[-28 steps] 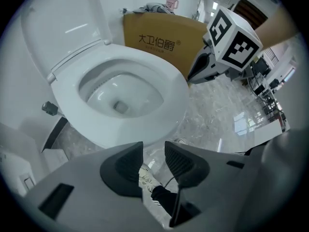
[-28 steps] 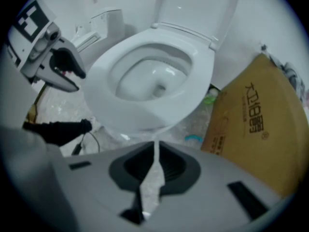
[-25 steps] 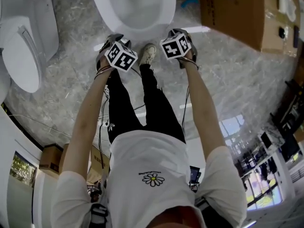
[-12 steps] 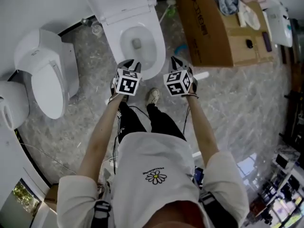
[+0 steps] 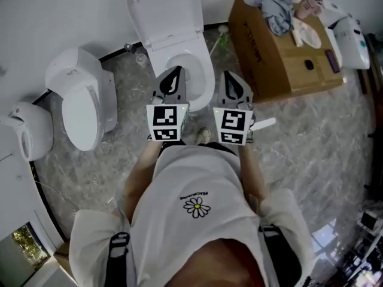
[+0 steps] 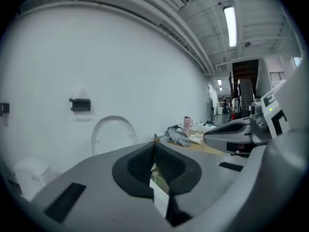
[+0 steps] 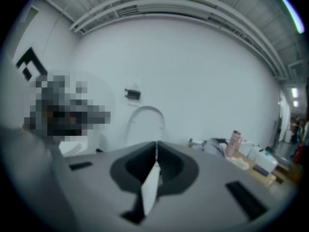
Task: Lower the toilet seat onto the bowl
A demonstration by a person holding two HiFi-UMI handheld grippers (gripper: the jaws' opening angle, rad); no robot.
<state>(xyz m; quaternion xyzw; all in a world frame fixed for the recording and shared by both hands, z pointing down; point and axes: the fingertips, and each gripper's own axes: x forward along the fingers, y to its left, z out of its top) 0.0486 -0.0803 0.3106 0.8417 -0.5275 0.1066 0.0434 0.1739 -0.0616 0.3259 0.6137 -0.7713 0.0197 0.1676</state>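
Left hand-held gripper and right hand-held gripper have just pressed together empty, so the white oval plastic toilet seat, upper centre, stands unlowered.

Bright, even indoor light; long white ceiling strip lamp glares. Gripper views: fisheye curvature, black corners; right view blurred.

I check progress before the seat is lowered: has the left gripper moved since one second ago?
Yes. Against the toilet bowl, the left gripper has shifted from before its front rim to over it, toward the raised seat.
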